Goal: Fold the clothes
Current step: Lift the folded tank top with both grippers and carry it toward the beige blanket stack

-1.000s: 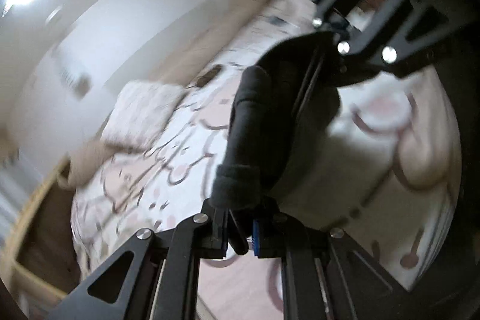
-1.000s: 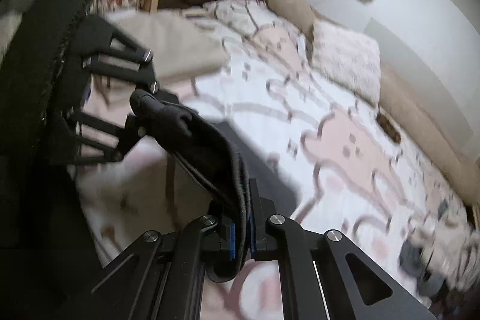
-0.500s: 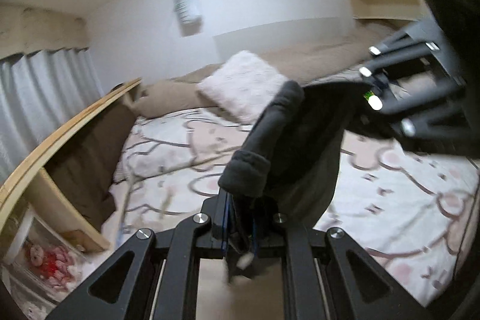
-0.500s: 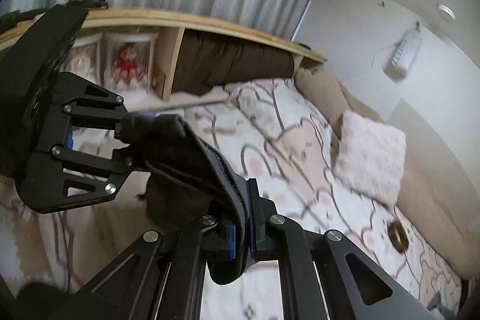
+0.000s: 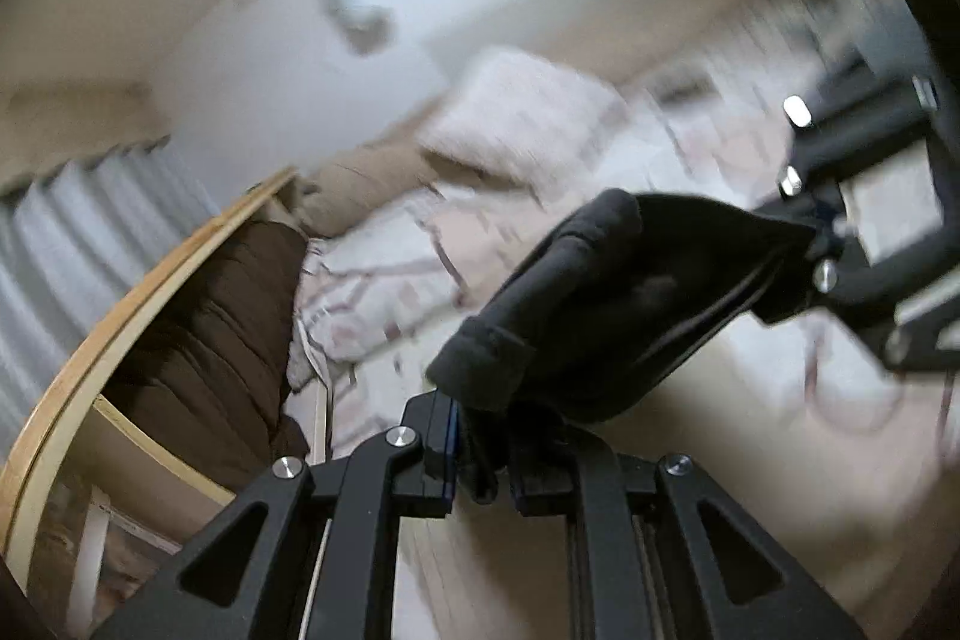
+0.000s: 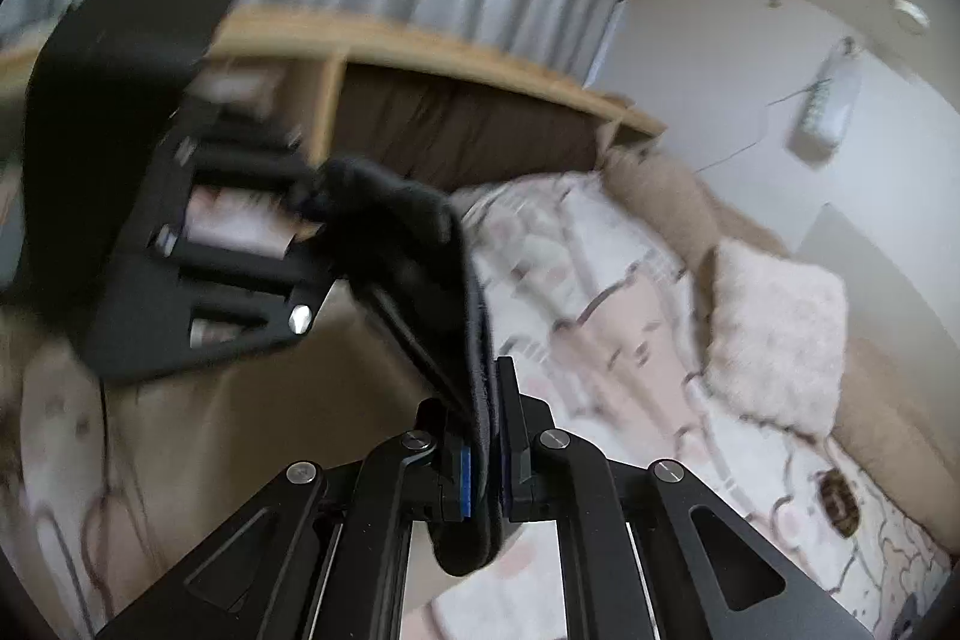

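Tilted since before, both claws, left claw (image 5: 480, 451) and right claw (image 6: 483, 466), pinch the black garment (image 5: 606, 304) above the patterned bedspread (image 6: 606, 316).

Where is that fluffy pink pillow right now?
The pillow lies at the head of the bed by the white wall; it is on the right in the right claw's view and upper middle in the left's.

Left gripper (image 5: 483, 451) clamped on black garment (image 5: 606, 304), stretched to right gripper (image 5: 825, 244) above patterned bedspread (image 5: 390, 292); frame motion-blurred.
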The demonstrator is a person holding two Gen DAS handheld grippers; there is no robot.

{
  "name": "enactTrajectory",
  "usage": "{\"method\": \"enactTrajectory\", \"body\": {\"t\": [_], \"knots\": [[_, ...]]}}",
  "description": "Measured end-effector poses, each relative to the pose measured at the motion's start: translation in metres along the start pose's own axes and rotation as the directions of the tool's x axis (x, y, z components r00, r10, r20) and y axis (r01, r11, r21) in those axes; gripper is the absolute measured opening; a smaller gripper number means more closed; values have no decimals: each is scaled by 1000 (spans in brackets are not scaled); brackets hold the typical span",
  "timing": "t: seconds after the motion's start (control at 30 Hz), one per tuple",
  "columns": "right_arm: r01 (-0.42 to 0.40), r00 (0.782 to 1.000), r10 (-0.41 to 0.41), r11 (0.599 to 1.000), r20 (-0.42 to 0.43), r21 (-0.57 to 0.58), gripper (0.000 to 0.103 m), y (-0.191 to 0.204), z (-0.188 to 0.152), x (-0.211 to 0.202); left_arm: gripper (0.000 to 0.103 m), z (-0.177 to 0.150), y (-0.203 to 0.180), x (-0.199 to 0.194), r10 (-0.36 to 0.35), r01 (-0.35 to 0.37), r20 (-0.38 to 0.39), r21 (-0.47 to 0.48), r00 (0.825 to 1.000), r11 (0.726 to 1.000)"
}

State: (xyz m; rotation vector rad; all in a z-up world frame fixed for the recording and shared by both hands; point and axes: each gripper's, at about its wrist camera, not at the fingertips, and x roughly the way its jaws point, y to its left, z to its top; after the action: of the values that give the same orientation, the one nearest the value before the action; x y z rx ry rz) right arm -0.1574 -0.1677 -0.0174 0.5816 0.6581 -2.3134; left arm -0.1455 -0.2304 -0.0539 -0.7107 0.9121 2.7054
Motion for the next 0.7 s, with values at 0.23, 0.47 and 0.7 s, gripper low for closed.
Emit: {"method": "enactTrajectory", "body": {"t": [0.23, 0.47, 0.7], "knots": [[-165, 982, 164, 986, -98, -7, 6, 83, -86, 21, 14, -87, -55, -11, -5, 33, -128, 216, 992, 976], [-172, 981, 165, 983, -98, -65, 6, 115, -88, 22, 16, -117, -52, -12, 80, -24, -134, 378, 988, 925], [-133, 980, 129, 991, -154, -15, 57, 110, -109, 22, 44, -133, -45, -30, 43, 12, -179, 296, 983, 955]]}}
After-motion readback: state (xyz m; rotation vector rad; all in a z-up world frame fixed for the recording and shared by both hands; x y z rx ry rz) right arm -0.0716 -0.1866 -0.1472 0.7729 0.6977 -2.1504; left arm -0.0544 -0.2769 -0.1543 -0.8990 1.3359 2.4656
